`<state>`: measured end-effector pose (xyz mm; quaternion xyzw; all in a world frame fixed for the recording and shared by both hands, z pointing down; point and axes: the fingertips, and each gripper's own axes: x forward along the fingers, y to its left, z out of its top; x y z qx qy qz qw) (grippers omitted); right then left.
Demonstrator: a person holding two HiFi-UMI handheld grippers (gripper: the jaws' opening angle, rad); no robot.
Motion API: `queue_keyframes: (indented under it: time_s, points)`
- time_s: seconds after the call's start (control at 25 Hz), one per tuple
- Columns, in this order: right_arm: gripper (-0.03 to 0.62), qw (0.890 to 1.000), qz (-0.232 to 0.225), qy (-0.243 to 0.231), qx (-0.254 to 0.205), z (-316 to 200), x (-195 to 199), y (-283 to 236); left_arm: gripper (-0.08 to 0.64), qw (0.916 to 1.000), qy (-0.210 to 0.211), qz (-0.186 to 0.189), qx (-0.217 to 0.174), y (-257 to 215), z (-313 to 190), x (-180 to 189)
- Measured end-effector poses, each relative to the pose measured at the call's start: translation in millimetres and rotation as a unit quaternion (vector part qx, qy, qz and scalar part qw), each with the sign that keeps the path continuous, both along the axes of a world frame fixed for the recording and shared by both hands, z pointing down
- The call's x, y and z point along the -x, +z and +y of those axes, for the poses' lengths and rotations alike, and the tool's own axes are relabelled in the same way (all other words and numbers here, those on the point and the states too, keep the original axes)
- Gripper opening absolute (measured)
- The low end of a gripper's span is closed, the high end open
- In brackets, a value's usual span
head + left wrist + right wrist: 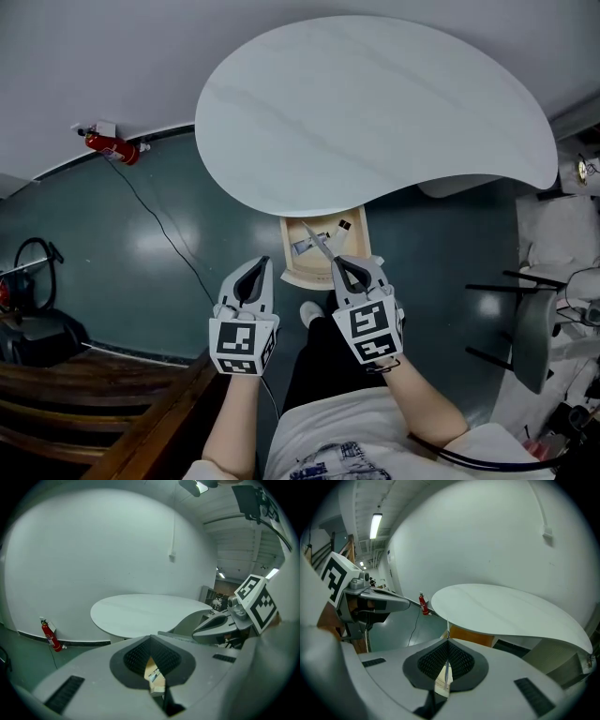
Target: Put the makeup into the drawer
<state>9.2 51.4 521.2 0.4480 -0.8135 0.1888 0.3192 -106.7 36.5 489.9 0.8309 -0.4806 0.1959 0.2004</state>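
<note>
Your right claw (pixel 341 266) is clamped on a slim makeup stick (pixel 313 235) aimed at the open drawer (pixel 302 278) under the table (pixel 375 112), where a tube (pixel 306 248) and small bottle (pixel 340 227) already lie, your left claw (pixel 255 266) is pressed together and empty, and what is left appears to be dropping this piece in.

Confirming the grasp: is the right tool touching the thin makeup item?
Touching. The right gripper view shows the right tool's jaws shut on the thin makeup item, which pokes out past their tips.
</note>
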Motion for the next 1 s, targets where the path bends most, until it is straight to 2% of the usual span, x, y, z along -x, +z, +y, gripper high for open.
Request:
queue_keyframes:
  time_s: [0.2, 0.52, 1.0]
  points:
    - [0.017, 1.000, 0.008, -0.017, 0.016, 2.2, -2.1, 18.5, 0.046, 0.9999, 0.001, 0.001, 0.011, 17.1, -0.4, -4.2]
    - [0.017, 0.997, 0.030, -0.070, 0.030, 1.5, -1.9, 44.0, 0.046, 0.9996, 0.001, 0.002, 0.029, 47.4, -5.2, -11.1]
    - [0.017, 0.992, 0.043, -0.107, 0.057, -11.4, 3.9, 68.8, 0.046, 0.9987, 0.004, 0.004, 0.050, 69.6, -22.0, -15.7]
